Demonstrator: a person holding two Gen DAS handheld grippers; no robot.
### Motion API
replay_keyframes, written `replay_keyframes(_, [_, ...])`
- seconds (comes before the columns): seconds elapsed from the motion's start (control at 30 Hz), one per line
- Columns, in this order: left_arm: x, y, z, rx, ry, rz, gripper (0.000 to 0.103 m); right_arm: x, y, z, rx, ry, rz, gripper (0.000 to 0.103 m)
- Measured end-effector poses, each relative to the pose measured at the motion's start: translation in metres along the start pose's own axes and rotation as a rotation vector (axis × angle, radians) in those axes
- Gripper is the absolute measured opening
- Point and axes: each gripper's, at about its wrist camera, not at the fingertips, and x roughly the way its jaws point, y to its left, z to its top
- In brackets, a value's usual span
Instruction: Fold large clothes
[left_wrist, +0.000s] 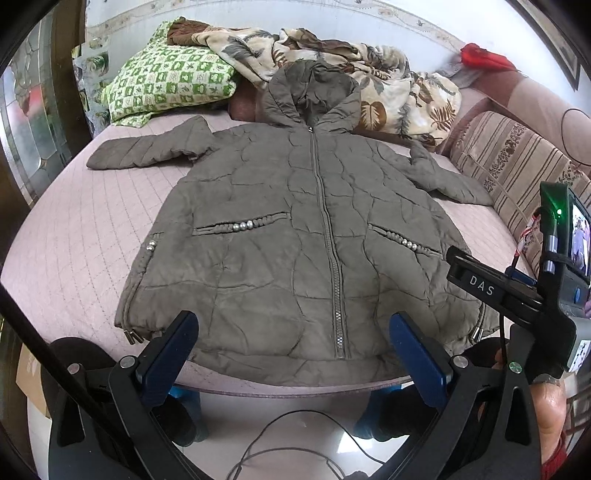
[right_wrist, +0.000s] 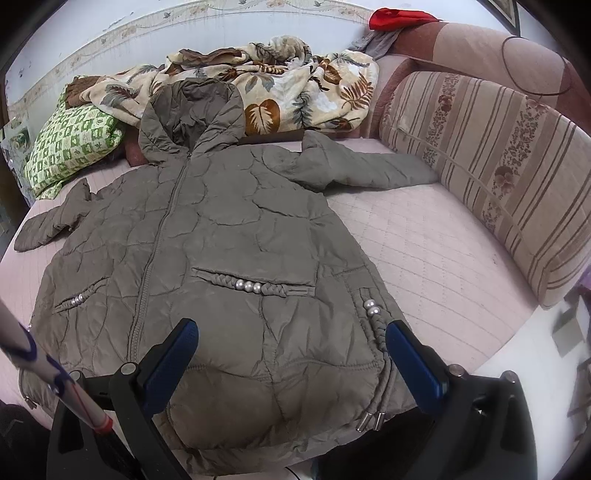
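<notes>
Hooded quilted jacket (left_wrist: 295, 236), olive-grey and zipped up, lies front-up and spread flat on the pink quilted bedcover (left_wrist: 74, 236), its hem at the near edge of the bed and its hood toward the wall. By the look of it no fold has been made yet: both sleeves are out to the sides and the body is at full width, so the whole job seems left to do. The left gripper (left_wrist: 293, 350) hangs over the hem with its jaws wide apart, holding nothing; the right gripper (right_wrist: 291, 354) is likewise spread and empty above the hem's right part. Counted: one jacket, two sleeves, two pearl-trimmed front pockets, one leaf-print blanket (left_wrist: 369, 74), one green checked pillow (left_wrist: 166, 81), one striped bolster (right_wrist: 498, 177)
</notes>
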Motion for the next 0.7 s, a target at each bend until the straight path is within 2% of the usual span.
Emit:
replay_keyframes(0.17, [-0.007,0.011,0.002,-0.024,-0.030,0.055,0.103,-0.001,-0.002,-0.002,0.004,0.002,-0.004,0.103])
replay_keyframes(0.57, [-0.021,0.038,0.016,-0.022,-0.102,0.266,0.103,-0.012,0.004,-0.007,-0.019,-0.013,-0.002,0.103])
replay_keyframes(0.7, [-0.022,0.042,0.014,-0.023,-0.099,0.283,0.103,-0.014,0.008,-0.009,-0.029,-0.015,-0.006,0.103])
